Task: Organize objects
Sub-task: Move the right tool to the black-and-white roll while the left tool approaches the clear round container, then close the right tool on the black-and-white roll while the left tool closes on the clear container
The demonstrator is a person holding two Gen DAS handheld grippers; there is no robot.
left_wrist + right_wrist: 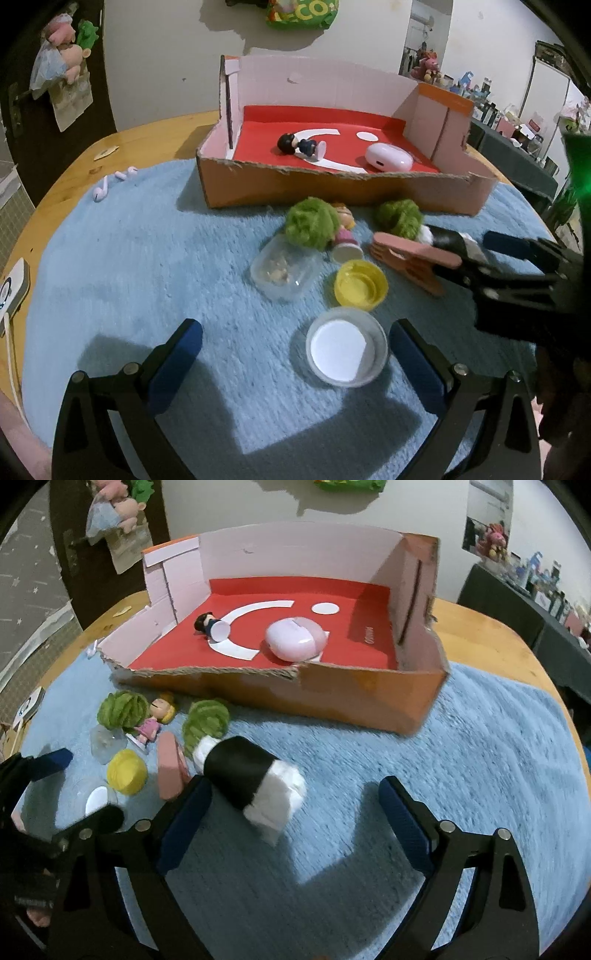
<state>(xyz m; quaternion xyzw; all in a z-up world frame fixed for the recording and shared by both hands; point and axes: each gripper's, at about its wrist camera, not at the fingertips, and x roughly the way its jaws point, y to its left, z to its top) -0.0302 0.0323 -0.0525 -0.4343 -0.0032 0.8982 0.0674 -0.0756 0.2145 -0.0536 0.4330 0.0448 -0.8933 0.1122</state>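
A cardboard box [332, 188] with a red floor stands at the back of the blue mat; in it lie a dark-haired figurine [297, 144] and a pink earbud case [388, 158]. In front lie two green pompoms [312, 224], a pink doll [345, 230], a clear container [282, 271], a yellow cap [361, 283], a clear lid [347, 347] and a pink clip [410, 258]. My left gripper [295, 350] is open, the lid by its right finger. My right gripper [295, 805] is open around a black-and-white roll [255, 779], which touches its left finger.
Two white earbuds [110, 182] lie at the mat's far left edge. A small card [14, 288] sits on the wooden table [110, 144] at the left. A dark shelf with clutter stands beyond the table at the right.
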